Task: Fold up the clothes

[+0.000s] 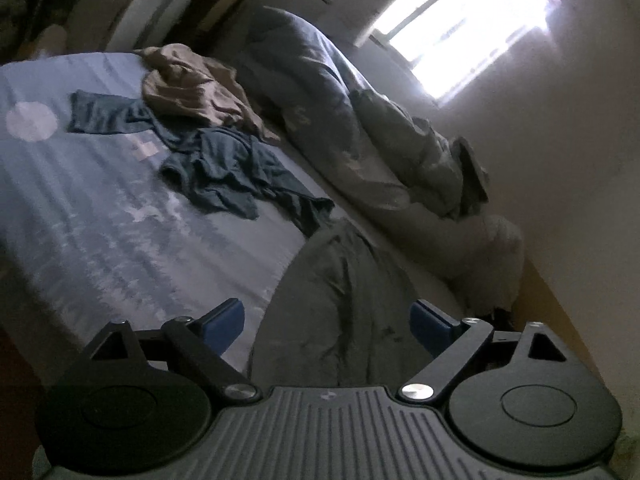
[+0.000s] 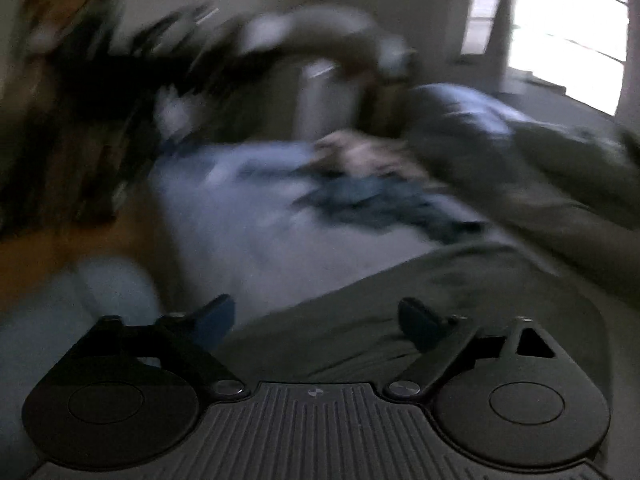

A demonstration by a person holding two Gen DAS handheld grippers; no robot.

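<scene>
While hanging above the near end of the bed (image 1: 100, 216), left gripper (image 1: 328, 320) with both blue pads (image 1: 224, 318) spread wide, nothing between them. Just beyond the fingers, a grey-green garment (image 1: 340, 300) lying bunched on the blue printed sheet, near the bed edge. Farther up the sheet, a dark teal garment (image 1: 236, 172) crumpled and spread out, and touching it on the far side a tan garment (image 1: 192, 88) in a loose heap. Along the wall side, a rumpled grey-blue duvet (image 1: 328, 92), under a bright window (image 1: 468, 20). On the sheet, a pale round moon print (image 1: 31, 122) well apart from the clothes. From the right wrist view, very blurred: right gripper (image 2: 316, 322) also with fingers wide apart and holding nothing, over the grey-green garment (image 2: 400, 308), right finger in front of the cloth, contact not possible to tell. Behind it the dark teal garment (image 2: 384, 204) and the tan garment (image 2: 360, 152) on the bed (image 2: 224, 232), with orange-brown floor (image 2: 60, 248) at the left.
</scene>
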